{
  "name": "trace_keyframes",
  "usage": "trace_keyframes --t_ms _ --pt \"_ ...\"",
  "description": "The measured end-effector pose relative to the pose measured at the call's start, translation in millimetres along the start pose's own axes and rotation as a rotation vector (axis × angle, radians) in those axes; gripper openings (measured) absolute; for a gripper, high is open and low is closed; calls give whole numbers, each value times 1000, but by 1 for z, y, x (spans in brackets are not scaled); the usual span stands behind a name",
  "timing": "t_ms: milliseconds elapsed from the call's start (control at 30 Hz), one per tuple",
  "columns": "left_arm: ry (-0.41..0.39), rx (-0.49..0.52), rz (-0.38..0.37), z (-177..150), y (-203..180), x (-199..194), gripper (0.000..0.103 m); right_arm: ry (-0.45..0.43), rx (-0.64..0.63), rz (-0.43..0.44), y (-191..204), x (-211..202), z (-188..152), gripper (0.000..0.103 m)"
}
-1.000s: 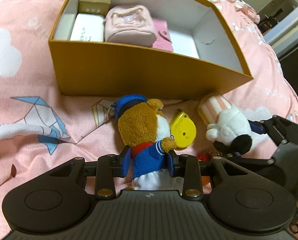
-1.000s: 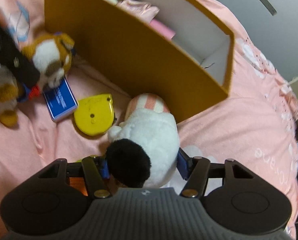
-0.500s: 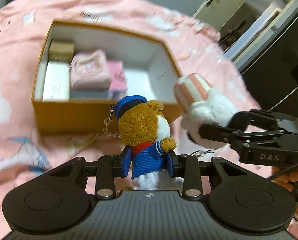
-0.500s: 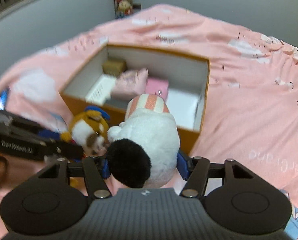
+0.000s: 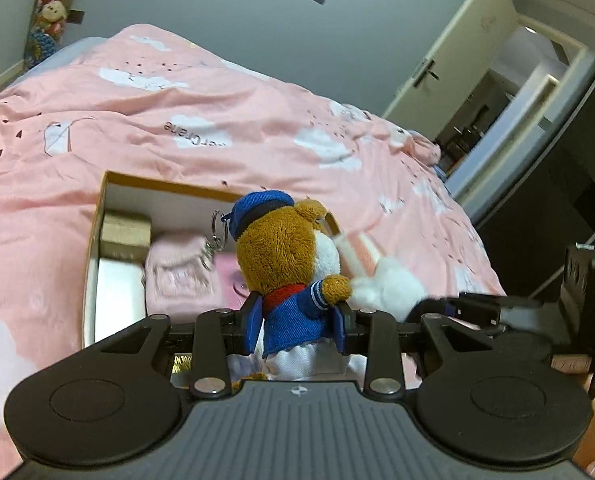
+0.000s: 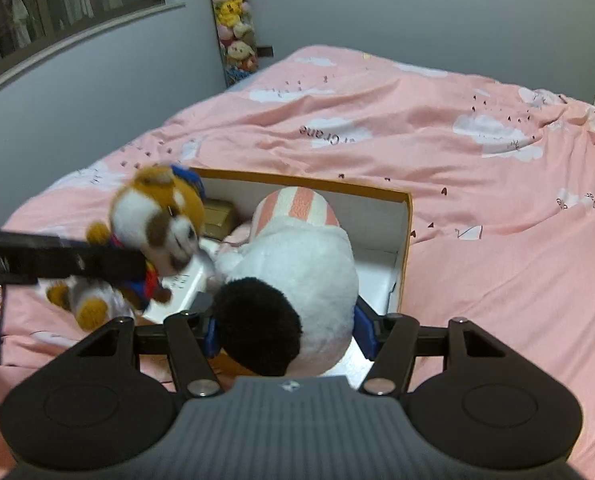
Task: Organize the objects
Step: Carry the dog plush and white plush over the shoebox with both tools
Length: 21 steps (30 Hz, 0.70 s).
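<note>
My left gripper [image 5: 297, 324] is shut on a brown plush dog [image 5: 285, 248] in a blue sailor suit and cap with a key ring, held in the air above the box. My right gripper [image 6: 287, 330] is shut on a white plush toy [image 6: 297, 264] with a black patch and a pink striped hat. Both toys hang over the orange cardboard box [image 6: 407, 240], which lies on the pink bed. The white toy [image 5: 385, 284] shows to the right of the dog in the left wrist view; the dog [image 6: 157, 224] shows at the left in the right wrist view.
Inside the box [image 5: 97, 220] lie a small tan box [image 5: 125, 234], a white box [image 5: 115, 300], a pink pouch [image 5: 177, 272] and a pink card. The pink duvet [image 6: 477, 200] spreads all around. A wall, a door [image 5: 449, 60] and hanging plush toys [image 6: 233, 20] stand behind.
Both grippers have risen from the duvet with their toys and now hang over the box. The yellow tape measure and blue card have dropped out of view.
</note>
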<state>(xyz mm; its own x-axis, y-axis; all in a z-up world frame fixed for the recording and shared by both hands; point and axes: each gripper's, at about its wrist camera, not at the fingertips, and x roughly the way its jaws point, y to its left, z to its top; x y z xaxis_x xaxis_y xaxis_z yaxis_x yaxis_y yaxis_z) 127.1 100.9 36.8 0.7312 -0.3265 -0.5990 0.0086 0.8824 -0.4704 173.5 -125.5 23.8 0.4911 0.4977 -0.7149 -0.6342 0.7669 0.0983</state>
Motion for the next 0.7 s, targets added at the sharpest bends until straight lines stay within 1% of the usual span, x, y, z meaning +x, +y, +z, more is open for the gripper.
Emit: trace_keyframes --t_ms 167,367,467,567,633,700 --pt "26 -44 29 9 18 24 39 108 -69 -18 -9 36 13 63" --pt "76 -81 23 5 36 46 39 241 -130 -21 -12 74 16 63" --pt "77 -78 12 7 38 50 39 301 -134 -22 -13 88 14 63" --pt "78 -67 2 9 37 53 39 351 -131 -46 -14 100 11 63" --pt "80 -67 -5 11 36 55 39 377 -108 -49 -14 106 10 63" --pt "80 -66 -9 12 36 57 39 398 -57 -56 -17 112 9 63"
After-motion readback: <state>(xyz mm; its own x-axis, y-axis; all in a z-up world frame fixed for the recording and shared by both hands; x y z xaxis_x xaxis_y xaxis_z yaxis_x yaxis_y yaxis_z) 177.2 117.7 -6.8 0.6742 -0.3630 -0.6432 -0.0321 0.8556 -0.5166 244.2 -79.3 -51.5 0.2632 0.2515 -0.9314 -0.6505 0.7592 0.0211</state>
